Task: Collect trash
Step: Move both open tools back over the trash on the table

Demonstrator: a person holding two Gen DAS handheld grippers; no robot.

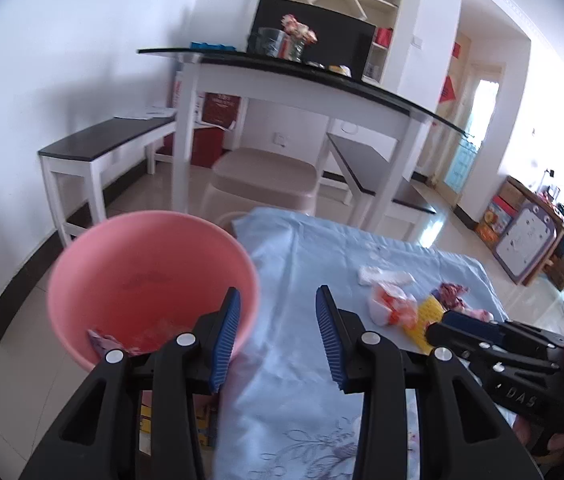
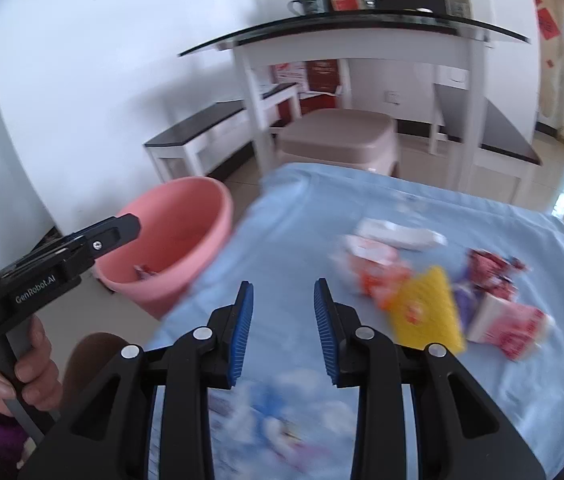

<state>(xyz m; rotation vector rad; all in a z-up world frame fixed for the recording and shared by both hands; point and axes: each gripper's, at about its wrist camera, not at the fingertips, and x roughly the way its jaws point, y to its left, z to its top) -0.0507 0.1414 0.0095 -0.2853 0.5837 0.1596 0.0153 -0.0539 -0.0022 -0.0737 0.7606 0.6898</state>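
On the far left we see a dark-topped white bench (image 1: 110,140) against the wall, and in front of it the pink bucket (image 1: 150,276) on the tiled floor, just beside the left edge of the light blue cloth (image 1: 293,320). A few wrappers already lie at the bottom of the bucket (we cannot make out what kind).

Our left gripper (image 1: 278,336) hangs over the bucket's right rim and the edge of the cloth, jaws spread and nothing between them. In the right wrist view a hand (image 2: 22,364) grips its handle at the left edge.

Behind, a white table with a glass top (image 1: 301,76) stands over a beige plastic stool (image 1: 266,180), which sits just beyond the far edge of the cloth.

Our right gripper (image 2: 283,326) is over bare cloth, jaws apart and empty. Nothing stands between it and the trash to its right: a white wrapper (image 2: 397,234), an orange-and-white packet (image 2: 377,272), a yellow packet (image 2: 427,312), a dark red crumpled wrapper (image 2: 493,272) and a pink-and-white packet (image 2: 509,324), all clustered and partly overlapping (blurred in this view).
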